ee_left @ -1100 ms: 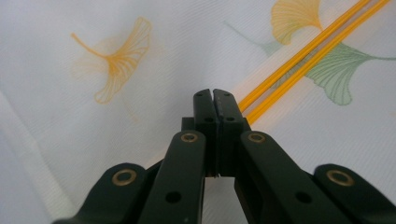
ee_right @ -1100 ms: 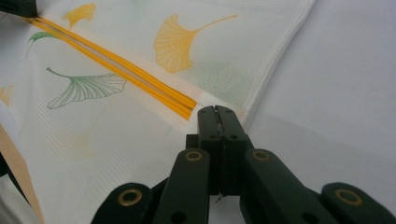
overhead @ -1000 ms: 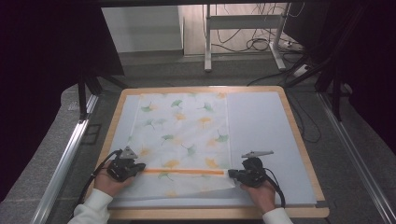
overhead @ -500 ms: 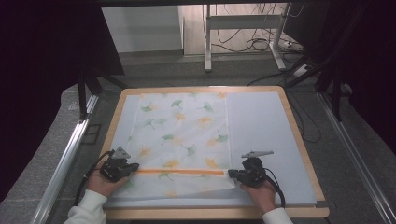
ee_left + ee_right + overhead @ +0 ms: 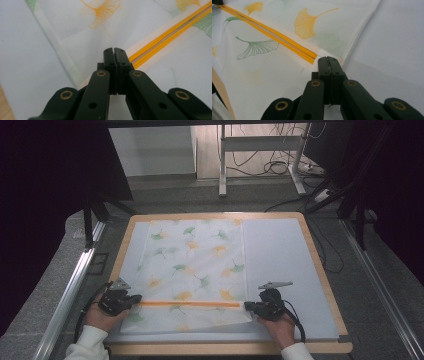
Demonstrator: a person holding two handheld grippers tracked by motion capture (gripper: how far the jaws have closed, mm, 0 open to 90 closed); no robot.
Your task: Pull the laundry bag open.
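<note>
Closed tight, both pairs of jaws pinch the cloth (image 5: 192, 270) at the two ends of its orange band (image 5: 190, 304). In the left gripper view the black jaws of the left gripper (image 5: 115, 51) meet with no gap between them, the cloth's fold caught at their tips and the two orange lines (image 5: 170, 31) running off to the upper right. In the right gripper view the right gripper (image 5: 327, 60) is shut the same way, nipping the cloth just beside the near end of the orange band (image 5: 272, 35), with a yellow ginkgo leaf (image 5: 305, 21) printed above it. From the high view the cloth, white with green and yellow leaves, lies flat on the left and middle part of a pale mat (image 5: 285, 260), its near edge folded along the band, which stretches straight between the left gripper (image 5: 134, 300) and the right gripper (image 5: 247, 306). A hand (image 5: 102, 317) holds the left gripper and another hand (image 5: 280, 327) holds the right one, both at the near edge, white sleeves showing at the bottom. The mat rests on a wooden board (image 5: 320, 265), which sits on a grey table (image 5: 380, 320).
</note>
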